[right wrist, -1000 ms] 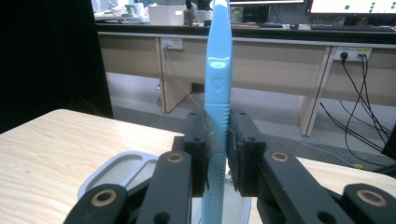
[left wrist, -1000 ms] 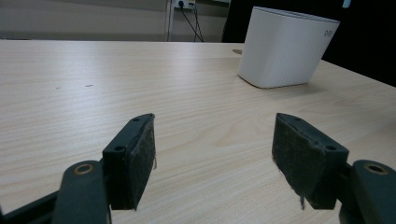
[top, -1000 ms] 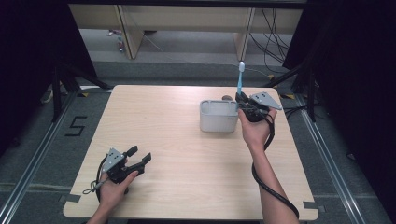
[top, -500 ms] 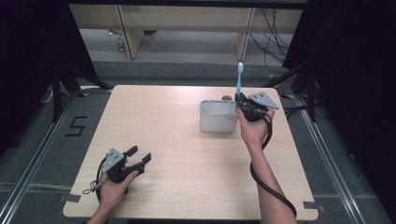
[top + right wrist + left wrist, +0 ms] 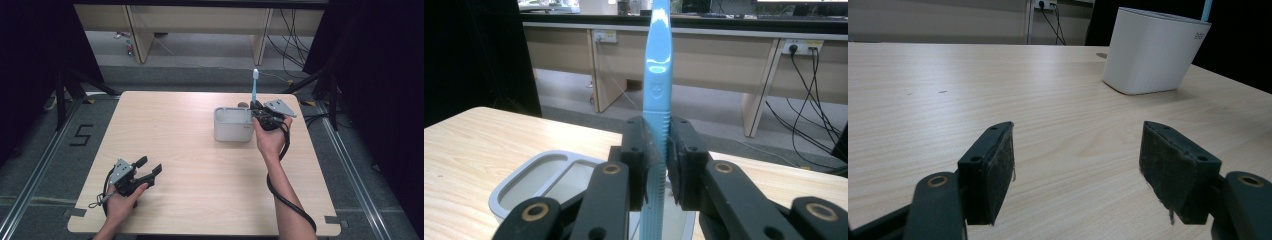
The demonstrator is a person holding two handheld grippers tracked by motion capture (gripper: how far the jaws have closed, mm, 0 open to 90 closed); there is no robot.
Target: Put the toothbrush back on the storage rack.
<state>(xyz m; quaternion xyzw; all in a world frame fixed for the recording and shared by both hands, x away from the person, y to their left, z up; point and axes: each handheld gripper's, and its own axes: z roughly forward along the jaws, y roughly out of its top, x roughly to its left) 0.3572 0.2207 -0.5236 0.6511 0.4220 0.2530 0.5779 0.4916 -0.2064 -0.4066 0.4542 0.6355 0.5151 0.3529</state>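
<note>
Filling most of the high view is the big wooden bench (image 5: 200,165), pale and bare but for a few things. On its far right part stands a white holder (image 5: 233,125), a small tub with rounded corners and more than one pocket inside, as the right gripper view shows (image 5: 549,172). Just beside the tub, at its right end, a hand lifts the right tongs (image 5: 261,111), and they pinch a light blue toothbrush (image 5: 254,90) by the lower part of its handle. The brush stands straight up with its white head on top, so its bottom end points down at the tub; I think it is held that way so it can slide into a pocket and stand there. In the right gripper view the two black pads press on the handle (image 5: 658,100) from both sides, which keeps it from tipping. The left tongs (image 5: 149,168) sit low near the front left edge of the bench, well apart from the tub, wide open with nothing between them (image 5: 1078,165). They seem to be waiting, out of the way.
</note>
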